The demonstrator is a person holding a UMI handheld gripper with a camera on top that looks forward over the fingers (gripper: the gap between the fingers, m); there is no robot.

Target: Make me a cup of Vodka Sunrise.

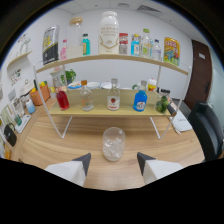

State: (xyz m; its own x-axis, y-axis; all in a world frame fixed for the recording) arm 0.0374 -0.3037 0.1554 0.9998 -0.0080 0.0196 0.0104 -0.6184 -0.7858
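Note:
A clear glass (113, 143) with ice in it stands on the wooden table (45, 145), just ahead of my gripper (113, 161) and in line with the gap between its fingers. The gripper is open and holds nothing. On the lower shelf (105, 111) of a white rack stand a red-liquid bottle (62, 98), a clear bottle with an orange cap (86, 97), a clear bottle with a red label (113, 96) and a blue-liquid bottle (140, 99).
The upper shelf (112, 57) carries several bottles, cans and a large white jar (108, 33). Green items (162, 104) lie at the lower shelf's right end. Orange containers (40, 93) and small objects line the left wall. A dark chair (207, 127) stands at right.

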